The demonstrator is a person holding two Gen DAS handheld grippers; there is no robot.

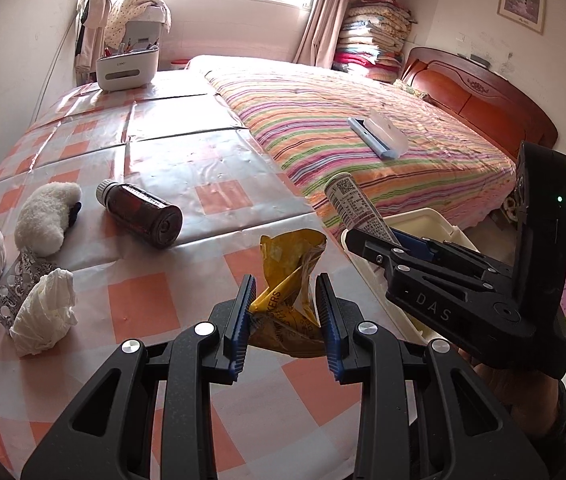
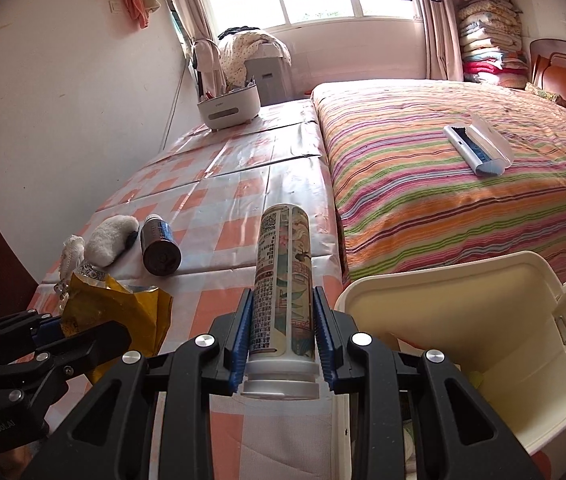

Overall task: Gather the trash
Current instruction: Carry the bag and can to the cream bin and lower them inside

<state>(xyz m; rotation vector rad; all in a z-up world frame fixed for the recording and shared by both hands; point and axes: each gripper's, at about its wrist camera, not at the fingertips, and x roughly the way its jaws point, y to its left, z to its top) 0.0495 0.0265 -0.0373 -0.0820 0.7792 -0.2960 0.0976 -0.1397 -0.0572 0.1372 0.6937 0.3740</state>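
Yellow wrapper [image 1: 289, 300] between left gripper [image 1: 286, 322] pads — tube [image 2: 283, 292] in right gripper [image 2: 283, 336]

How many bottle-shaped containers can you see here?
2. A brown bottle lies on its side on the checked table. A printed white tube is clamped in the right hand-held gripper beside the cream bin. Others may be hidden inside the bin.

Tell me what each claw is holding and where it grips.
Left claw pinches the crumpled yellow wrapper by its lower end. Right claw clamps the printed tube near its capped end.
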